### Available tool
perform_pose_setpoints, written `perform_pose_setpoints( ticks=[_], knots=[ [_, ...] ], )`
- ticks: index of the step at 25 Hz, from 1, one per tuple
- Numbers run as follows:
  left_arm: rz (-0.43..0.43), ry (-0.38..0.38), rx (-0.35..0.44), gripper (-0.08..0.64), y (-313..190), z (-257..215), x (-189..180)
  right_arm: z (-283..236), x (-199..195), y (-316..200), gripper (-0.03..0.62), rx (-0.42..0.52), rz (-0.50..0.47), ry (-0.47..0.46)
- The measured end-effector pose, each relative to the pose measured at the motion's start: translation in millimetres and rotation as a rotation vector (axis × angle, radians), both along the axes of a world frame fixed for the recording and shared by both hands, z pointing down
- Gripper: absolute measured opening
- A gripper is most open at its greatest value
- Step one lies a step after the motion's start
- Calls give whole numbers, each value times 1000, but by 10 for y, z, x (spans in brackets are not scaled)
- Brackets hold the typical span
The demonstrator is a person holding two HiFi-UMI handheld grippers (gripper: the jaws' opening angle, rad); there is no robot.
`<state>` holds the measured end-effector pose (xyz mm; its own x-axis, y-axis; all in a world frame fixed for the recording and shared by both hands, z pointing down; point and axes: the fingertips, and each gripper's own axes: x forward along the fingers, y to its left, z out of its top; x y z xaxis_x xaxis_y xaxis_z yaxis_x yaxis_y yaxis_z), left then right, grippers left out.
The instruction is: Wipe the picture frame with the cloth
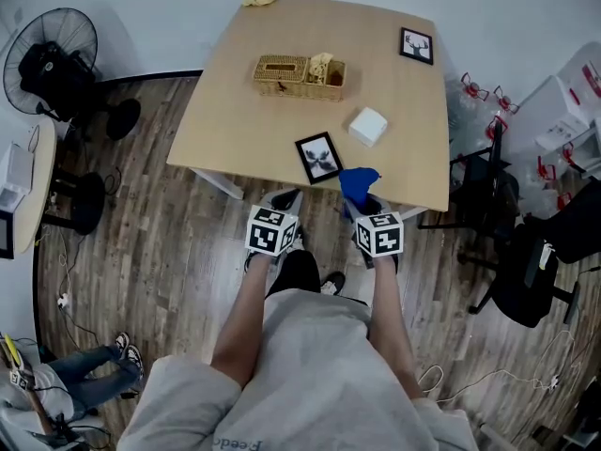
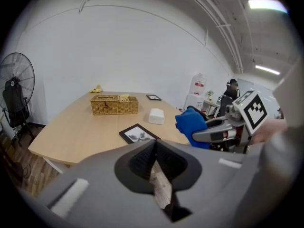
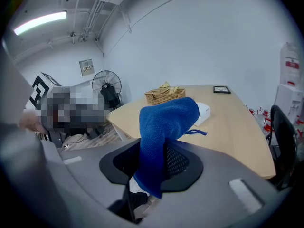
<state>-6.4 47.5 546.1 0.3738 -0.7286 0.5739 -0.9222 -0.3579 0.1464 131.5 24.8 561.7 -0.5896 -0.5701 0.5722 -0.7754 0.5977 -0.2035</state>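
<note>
Operator: Head view first. I'm holding both grippers low, just off the near edge of the counter (image 1: 235, 130). The picture frame (image 1: 318, 157) lies flat close to that edge, about the middle of the picture and slightly turned. My right gripper (image 1: 362, 201) has the blue cloth (image 1: 359, 182) bunched at its tip, just right of the picture frame and not touching it. My left gripper (image 1: 285, 199) sits to the lower left of the picture frame.

Observer: Anything else on the counter?

Operator: A wicker basket (image 1: 299, 76) higher up, a white box (image 1: 368, 126) just upper right of the picture frame, and a second frame (image 1: 416, 45) near the counter's upper right corner.

Observer: And the left gripper view?

Operator: The left gripper (image 2: 155, 144) has its jaws pressed together at the tips with nothing between them. Only wood floor (image 2: 160, 186) shows through the slit lower down. Beyond them the picture frame (image 2: 138, 134) lies at centre on the counter (image 2: 71, 132). To its right the cloth (image 2: 190, 122) is draped over the end of the right gripper (image 2: 202, 133). The basket (image 2: 114, 105) and the white box (image 2: 156, 116) stand further back.

Observer: Right gripper view?

Operator: The right gripper (image 3: 156, 156) has its jaws clamped on the cloth (image 3: 164, 127). The cloth rises from between them, folds over toward the right, and a tail hangs down at the bottom. Behind it I see the basket (image 3: 165, 96), the white box (image 3: 204, 110) and the second frame (image 3: 222, 90) on the counter (image 3: 237, 127).
</note>
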Motion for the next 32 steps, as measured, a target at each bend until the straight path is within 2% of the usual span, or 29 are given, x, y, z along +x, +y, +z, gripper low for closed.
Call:
perform_pose_setpoints(
  ticks=[32],
  knots=[
    [-5,-2,-21,52,92,93,-84,46,-134,137,106,-1,-37,17]
  ],
)
